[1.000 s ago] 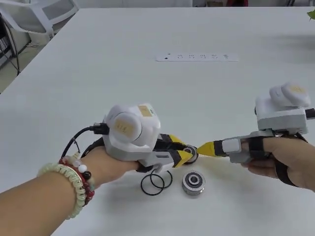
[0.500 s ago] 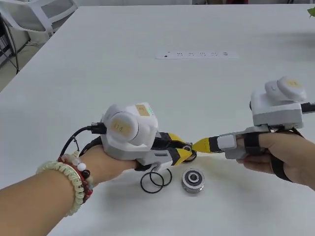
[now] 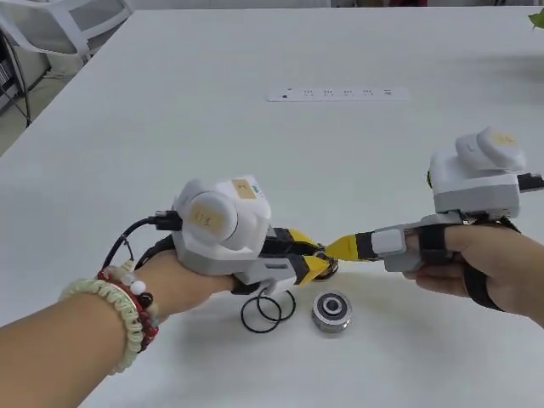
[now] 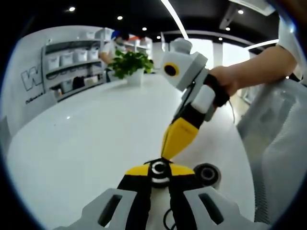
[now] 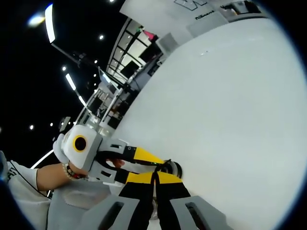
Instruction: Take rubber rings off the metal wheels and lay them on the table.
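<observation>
My left gripper (image 3: 316, 265) (image 4: 158, 171) is shut on a small metal wheel (image 4: 158, 167) (image 5: 171, 167), held just above the white table (image 3: 255, 170). My right gripper (image 3: 333, 250) (image 5: 156, 177) comes in from the right with its jaws pressed together, and its tips (image 4: 168, 152) meet the wheel's rim, where a thin black rubber ring (image 5: 160, 164) seems pinched. Two loose rubber rings (image 3: 268, 311) lie on the table below the left gripper. A second wheel (image 3: 331, 310) (image 4: 207, 173) rests beside them.
A white power strip (image 3: 337, 93) lies flat at the table's far middle. A chair (image 3: 64, 21) stands off the far left corner. A potted plant (image 4: 130, 62) sits on the table far off in the left gripper view.
The right gripper has edged a little to the left, closer in against the wheel held by the left gripper. The rings and the second wheel on the table lie as before.
</observation>
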`<state>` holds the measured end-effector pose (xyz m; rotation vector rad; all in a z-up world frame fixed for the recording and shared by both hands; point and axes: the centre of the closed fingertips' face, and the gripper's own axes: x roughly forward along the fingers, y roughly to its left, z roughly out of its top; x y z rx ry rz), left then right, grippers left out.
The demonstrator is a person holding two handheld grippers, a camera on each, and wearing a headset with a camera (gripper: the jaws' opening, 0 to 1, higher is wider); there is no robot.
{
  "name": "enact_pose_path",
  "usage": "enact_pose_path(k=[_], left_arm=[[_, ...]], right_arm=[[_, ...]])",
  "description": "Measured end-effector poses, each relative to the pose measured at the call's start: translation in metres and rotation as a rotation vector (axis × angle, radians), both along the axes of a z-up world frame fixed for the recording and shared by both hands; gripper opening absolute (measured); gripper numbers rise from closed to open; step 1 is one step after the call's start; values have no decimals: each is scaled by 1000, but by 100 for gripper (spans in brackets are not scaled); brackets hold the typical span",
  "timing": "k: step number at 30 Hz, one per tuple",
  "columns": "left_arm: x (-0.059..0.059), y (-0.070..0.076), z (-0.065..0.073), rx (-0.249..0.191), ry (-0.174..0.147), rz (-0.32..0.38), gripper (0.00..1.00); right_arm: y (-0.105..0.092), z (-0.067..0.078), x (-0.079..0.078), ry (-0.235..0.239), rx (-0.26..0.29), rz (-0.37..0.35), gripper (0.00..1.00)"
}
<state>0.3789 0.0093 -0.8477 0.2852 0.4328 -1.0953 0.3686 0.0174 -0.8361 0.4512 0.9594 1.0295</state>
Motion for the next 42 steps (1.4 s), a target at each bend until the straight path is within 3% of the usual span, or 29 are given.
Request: enact_pose_path(k=[4,11,15,23,34,42], left_arm=[[0,0,0,4,2,7,14],[1,-1,0,2,16,19,14],[0,0,0,24,19,11,14],[-1,3,1,48,30,5,16],[5,3,37,-27,-6,10,28],[5,12,67,-20,-35,-24,41]], right_arm=[[-5,-5,3,15,-32,-30,0],[-9,-12,4,-3,-75,-31,0],[-6,-7,5,0,-45,-33,0],[-7,-8,5,2,-54,-38,0],[-5,-2,5,6,-26,-43,0],[-5,2,7,5,-14,-54,0]])
